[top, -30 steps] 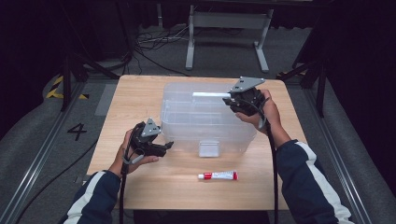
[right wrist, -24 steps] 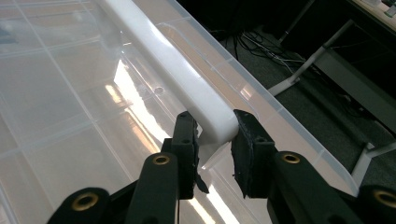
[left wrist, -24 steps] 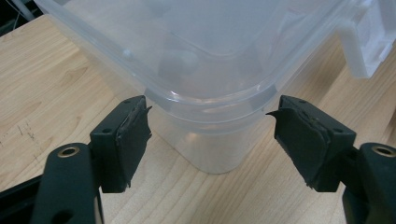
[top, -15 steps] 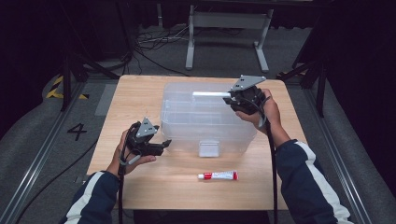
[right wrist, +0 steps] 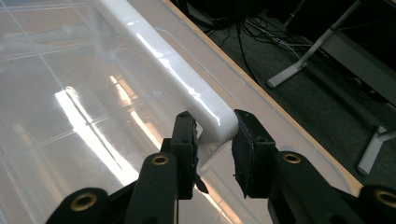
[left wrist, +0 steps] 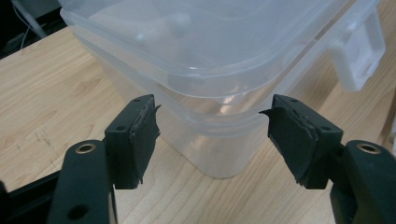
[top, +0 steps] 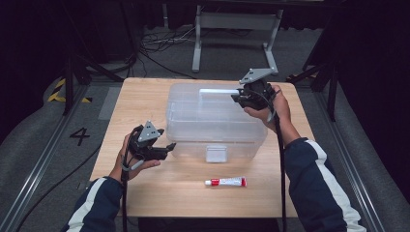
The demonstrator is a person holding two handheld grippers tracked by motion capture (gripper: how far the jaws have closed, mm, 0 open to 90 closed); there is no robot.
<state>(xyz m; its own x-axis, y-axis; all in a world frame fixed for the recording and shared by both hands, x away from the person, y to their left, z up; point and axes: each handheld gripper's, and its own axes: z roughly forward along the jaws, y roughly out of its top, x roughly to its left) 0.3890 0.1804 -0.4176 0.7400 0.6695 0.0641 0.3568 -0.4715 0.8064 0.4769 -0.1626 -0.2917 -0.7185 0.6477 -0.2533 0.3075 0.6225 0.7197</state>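
Surface: wooden surface (top: 145,104) carries a clear plastic storage box (top: 212,125) at its middle.
Right hand-held gripper (right wrist: 212,135): clamped on the end of the white handle (right wrist: 173,70), whose long axis runs across the box's far edge.
Left hand-held gripper (left wrist: 212,133): jaws apart and just now narrowing, nothing pinched; the box's near-left corner lies straight ahead.

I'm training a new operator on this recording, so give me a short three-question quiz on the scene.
1. What do the right gripper's jaws close on?
2. True or false: the left gripper has clamped the box.
3. What lies on the table in front of the box: a) tube b) spoon c) cup?

Key: 1. The white handle on the box lid. 2. False; its jaws stand apart at the box's corner. 3. a.
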